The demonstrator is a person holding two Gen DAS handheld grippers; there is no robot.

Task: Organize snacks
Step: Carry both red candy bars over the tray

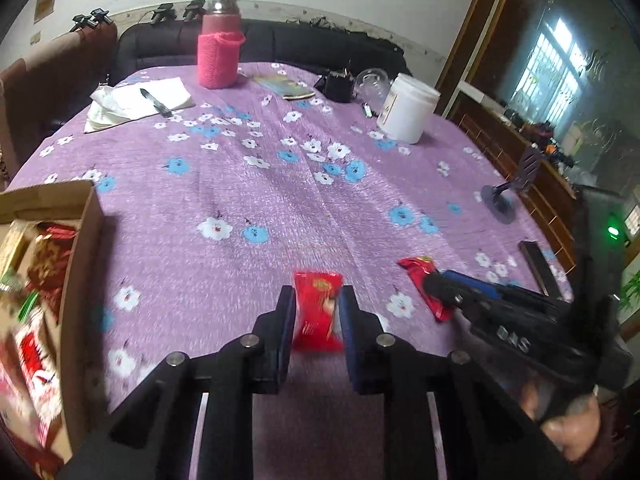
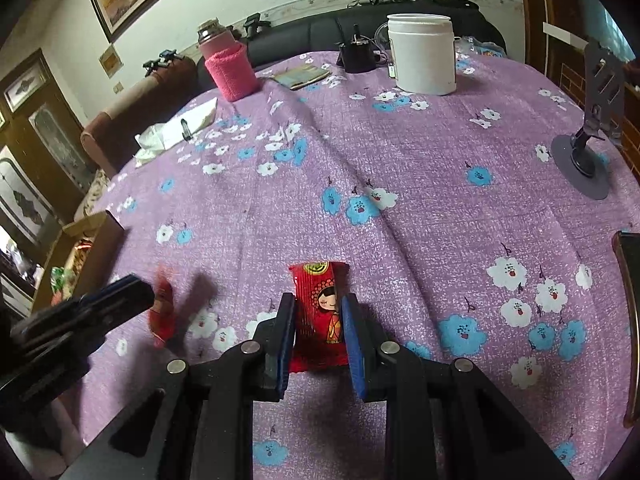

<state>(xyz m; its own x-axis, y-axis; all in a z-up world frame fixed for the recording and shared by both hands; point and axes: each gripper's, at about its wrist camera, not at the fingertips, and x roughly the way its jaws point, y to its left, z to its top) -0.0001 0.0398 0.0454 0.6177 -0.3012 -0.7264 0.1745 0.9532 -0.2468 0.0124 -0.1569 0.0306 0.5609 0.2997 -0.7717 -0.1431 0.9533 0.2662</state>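
Observation:
My left gripper (image 1: 317, 300) is shut on a red snack packet (image 1: 318, 308) and holds it above the purple flowered tablecloth. It also shows blurred in the right wrist view (image 2: 162, 308). My right gripper (image 2: 319, 304) is shut on a second red snack packet (image 2: 320, 312) with a cartoon girl on it. That packet and the right gripper show at the right of the left wrist view (image 1: 426, 284). A cardboard box (image 1: 78, 264) holding several snack packets stands at the left table edge, left of the left gripper. It shows in the right wrist view too (image 2: 100, 240).
At the far side stand a pink flask (image 1: 220, 40), a white jar (image 1: 408, 108), a notepad with a pen (image 1: 140, 102), a booklet (image 1: 286, 88) and a small black item (image 1: 338, 84). A grey phone stand (image 2: 588, 152) is at the right. A dark tray edge (image 2: 628, 320) is at far right.

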